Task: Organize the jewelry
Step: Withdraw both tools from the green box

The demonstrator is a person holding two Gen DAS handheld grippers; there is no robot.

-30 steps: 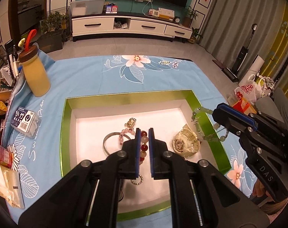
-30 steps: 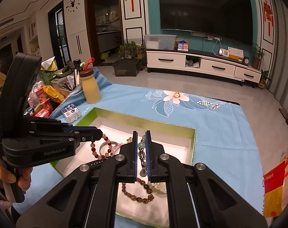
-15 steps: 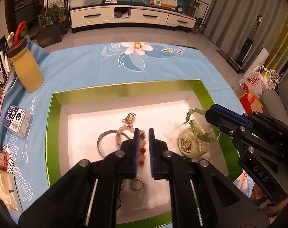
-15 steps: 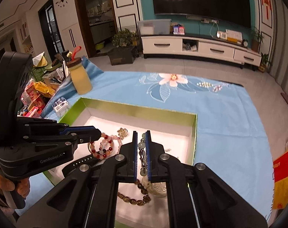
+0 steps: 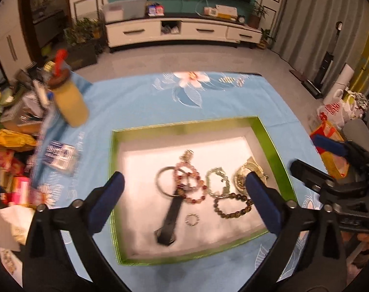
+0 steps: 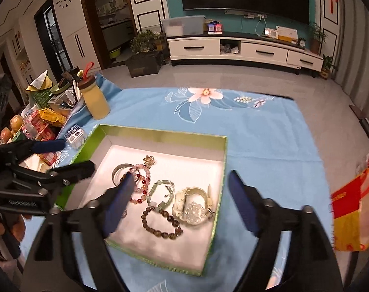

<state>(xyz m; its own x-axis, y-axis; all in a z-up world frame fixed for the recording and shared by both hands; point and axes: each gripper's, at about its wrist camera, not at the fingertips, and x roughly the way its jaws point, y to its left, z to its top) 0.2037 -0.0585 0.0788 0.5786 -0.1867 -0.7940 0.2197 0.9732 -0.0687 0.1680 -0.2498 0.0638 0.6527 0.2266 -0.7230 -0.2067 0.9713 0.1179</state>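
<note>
A green-rimmed box with a white floor lies on the blue cloth. In it lie a pink and red bead bracelet, a pale green bead bracelet, a brown bead bracelet, a silver bangle, a pale watch, a black strap and a small ring. My left gripper is open and empty above the box. My right gripper is open and empty above it too.
A yellow bottle with a red straw stands at the cloth's left edge beside a small printed box and piled snack packets. A red and yellow bag sits right of the cloth.
Both grippers have opened and drawn back. The pink and red bracelet left my left gripper and the pale green bracelet left my right gripper; both now lie in the box.
</note>
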